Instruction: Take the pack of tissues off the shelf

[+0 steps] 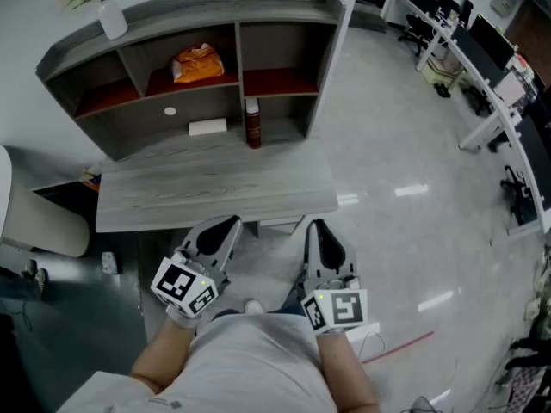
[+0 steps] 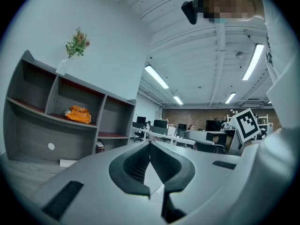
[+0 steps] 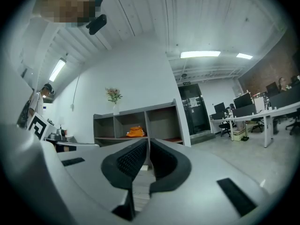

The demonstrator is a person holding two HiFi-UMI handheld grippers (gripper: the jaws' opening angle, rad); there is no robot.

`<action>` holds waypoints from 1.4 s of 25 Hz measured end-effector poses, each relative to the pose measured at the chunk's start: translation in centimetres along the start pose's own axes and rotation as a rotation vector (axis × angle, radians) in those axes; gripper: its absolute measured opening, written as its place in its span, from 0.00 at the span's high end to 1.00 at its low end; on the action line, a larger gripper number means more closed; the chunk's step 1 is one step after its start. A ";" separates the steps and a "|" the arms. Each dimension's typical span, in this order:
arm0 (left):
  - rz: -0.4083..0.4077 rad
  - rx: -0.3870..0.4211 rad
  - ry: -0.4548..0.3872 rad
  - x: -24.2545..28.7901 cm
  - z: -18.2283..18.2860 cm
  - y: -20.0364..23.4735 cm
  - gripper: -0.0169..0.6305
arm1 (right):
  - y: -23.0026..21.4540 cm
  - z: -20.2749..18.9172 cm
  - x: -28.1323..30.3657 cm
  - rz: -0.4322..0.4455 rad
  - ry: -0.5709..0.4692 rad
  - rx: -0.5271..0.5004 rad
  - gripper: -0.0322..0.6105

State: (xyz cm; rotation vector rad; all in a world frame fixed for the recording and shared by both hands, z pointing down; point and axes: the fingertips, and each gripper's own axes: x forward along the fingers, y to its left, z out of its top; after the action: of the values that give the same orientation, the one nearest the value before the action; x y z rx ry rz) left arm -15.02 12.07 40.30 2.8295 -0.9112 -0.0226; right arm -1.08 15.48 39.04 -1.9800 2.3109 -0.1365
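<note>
Desk [image 1: 215, 188], grey wood grain, front half bare, which leaves room to set something down. Shelf unit [image 1: 232, 11], grey, stands along the desk's back edge: three upper compartments with red floors over a lower bay open to the desk top. The left and right upper compartments look empty. Left gripper [image 1: 222, 229] and right gripper [image 1: 320, 229] are both held near the person's body, short of the desk's front edge, jaws closed together with nothing between them; probably a resting pose, the reach not yet begun. Orange pack [image 1: 198, 63], apparently the tissues, lies in the middle upper compartment, towards its back. Brown bottle [image 1: 252, 124] stands upright in front of the lower divider. White flat box [image 1: 207, 126] lies in the lower bay, beside the bottle. Vase [image 1: 112, 17] with flowers stands on the shelf unit's top left corner
</note>
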 end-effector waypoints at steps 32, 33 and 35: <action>0.461 0.010 0.069 25.0 1.2 12.4 0.95 | -16.3 -0.7 26.4 0.465 0.125 0.076 0.90; 0.478 0.013 0.073 25.7 1.3 12.6 0.95 | -16.6 -0.7 26.9 0.486 0.131 0.081 0.90; 0.516 0.021 0.078 26.8 1.6 12.9 0.95 | -17.0 -0.6 27.9 0.527 0.142 0.087 0.90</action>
State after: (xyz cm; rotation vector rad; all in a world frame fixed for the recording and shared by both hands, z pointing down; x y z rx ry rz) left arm -0.77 -14.09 41.83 2.5033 -1.5911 0.1605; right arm 11.26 -14.69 41.48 -1.2998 2.7688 -0.3344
